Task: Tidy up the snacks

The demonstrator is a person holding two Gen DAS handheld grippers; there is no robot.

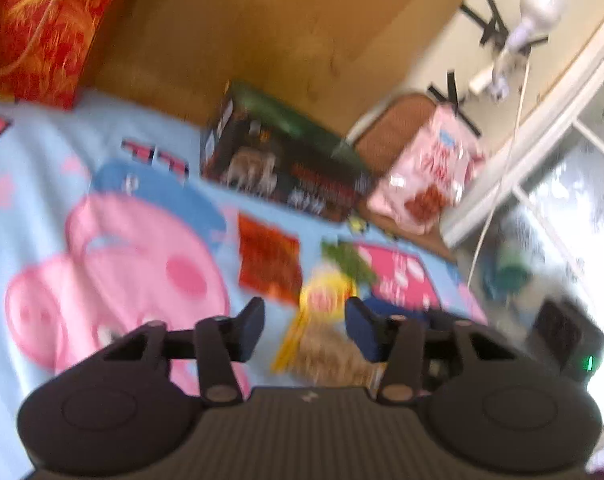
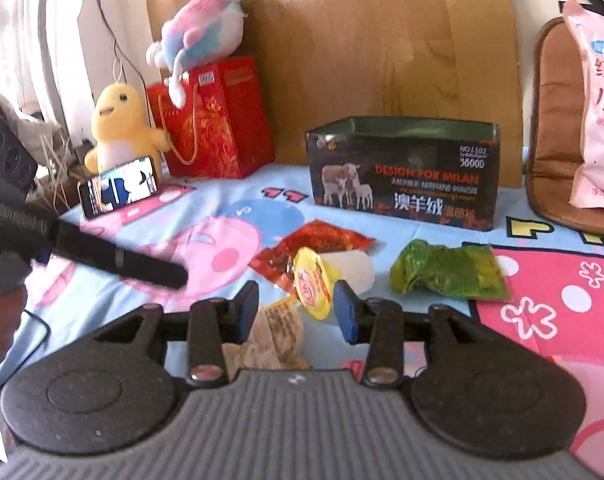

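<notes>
Both grippers, left (image 1: 304,326) & right (image 2: 296,306), jaws apart, nothing gripped. Ahead: 1 jelly cup (image 2: 316,282), 1 red packet (image 2: 318,242), 1 green packet (image 2: 450,270), open box (image 2: 402,172) behind; 2 plush toys, probably.

Cartoon-print bedsheet (image 2: 206,200) under snack packets (image 2: 450,270), box (image 2: 402,184).
</notes>
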